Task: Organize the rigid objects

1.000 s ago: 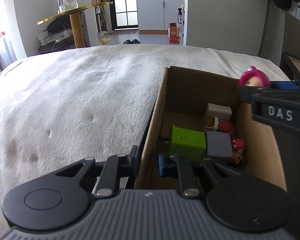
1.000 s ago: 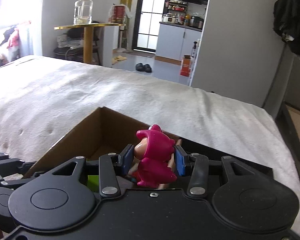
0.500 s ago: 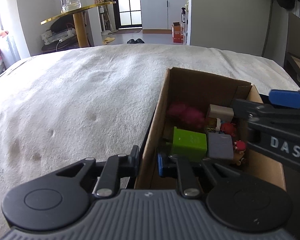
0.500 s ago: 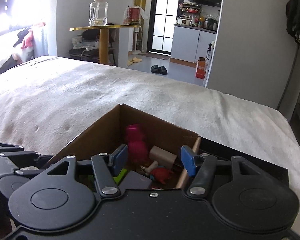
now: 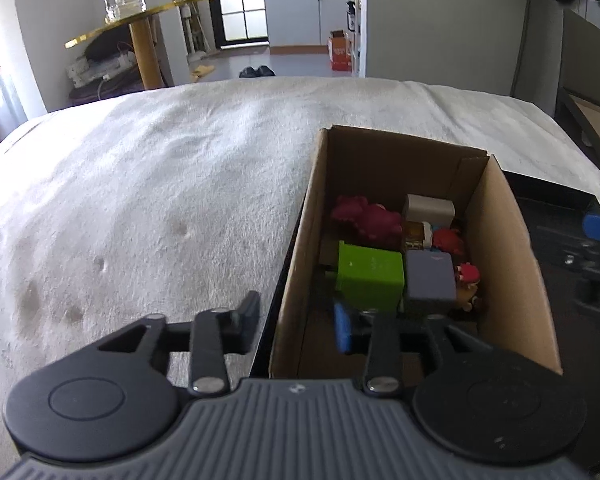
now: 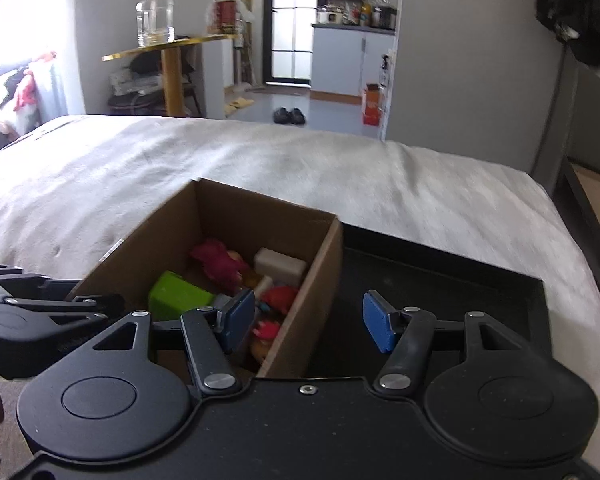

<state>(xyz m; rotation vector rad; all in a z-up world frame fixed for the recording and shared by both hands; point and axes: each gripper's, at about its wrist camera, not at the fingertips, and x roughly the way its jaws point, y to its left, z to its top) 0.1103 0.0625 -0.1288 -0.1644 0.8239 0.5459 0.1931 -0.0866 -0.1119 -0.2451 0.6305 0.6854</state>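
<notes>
1. The left tongs (image 5: 298,326) are straddling the near left wall of the cardboard box (image 5: 296,248), one finger outside and one inside. The fingers are spread with a gap either side of the wall, so they look released rather than clamped.
2. The right tongs (image 6: 308,326) are hanging released and empty over the box's right wall (image 6: 300,320).
3. Inside, a green block (image 5: 370,276) and a grey block (image 5: 430,280) are lying side by side. Both look light, stiff and flat-faced, so opposite faces are probably offering the surest hold.
4. Further in, the magenta figurine (image 5: 366,218) is lying toppled beside a beige block (image 5: 430,210). It looks like hard, smooth, lumpy plastic; pinching across its body seems safest.
5. The box is sitting on a bed (image 5: 160,200).
</notes>
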